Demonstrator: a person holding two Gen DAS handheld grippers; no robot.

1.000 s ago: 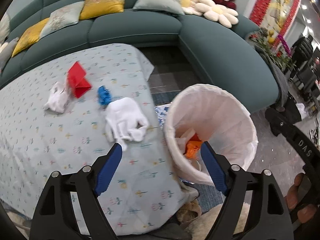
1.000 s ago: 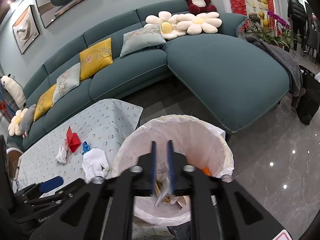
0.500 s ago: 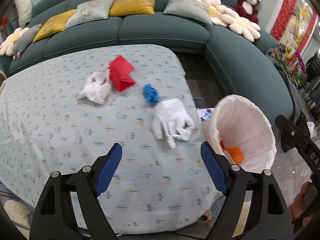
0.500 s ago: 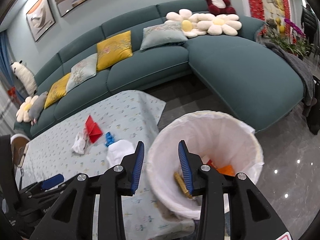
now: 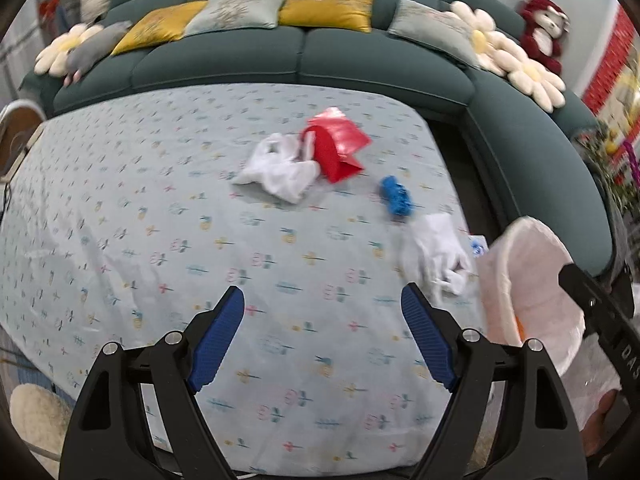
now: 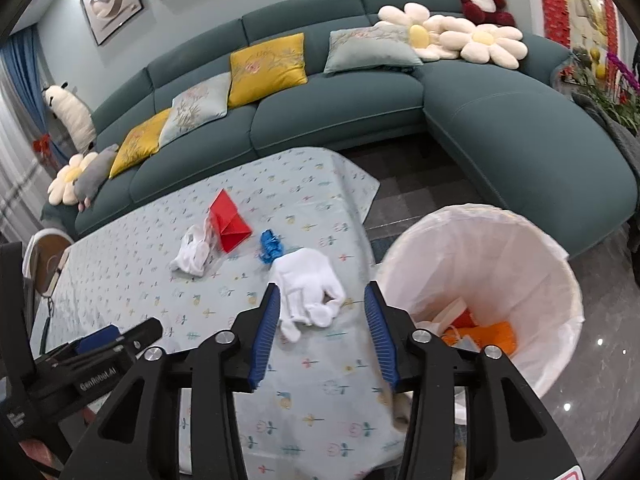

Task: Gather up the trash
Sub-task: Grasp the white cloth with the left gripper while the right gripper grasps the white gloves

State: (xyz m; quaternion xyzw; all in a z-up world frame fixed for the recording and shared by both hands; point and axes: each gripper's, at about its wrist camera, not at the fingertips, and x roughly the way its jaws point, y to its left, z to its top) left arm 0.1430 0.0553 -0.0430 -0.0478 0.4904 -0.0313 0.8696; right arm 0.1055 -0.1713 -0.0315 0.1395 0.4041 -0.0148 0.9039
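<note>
Bin cut off, motion-blurred; contents barely visible beside white glove.

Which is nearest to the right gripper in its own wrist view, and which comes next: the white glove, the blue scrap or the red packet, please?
From the right gripper:
1. White glove, just ahead of the fingertips.
2. Blue scrap, beyond the glove, slightly left.
3. Red packet, farthest, further left toward the sofa.

Cloth glove – matt; red wrapper – glossy.
</note>
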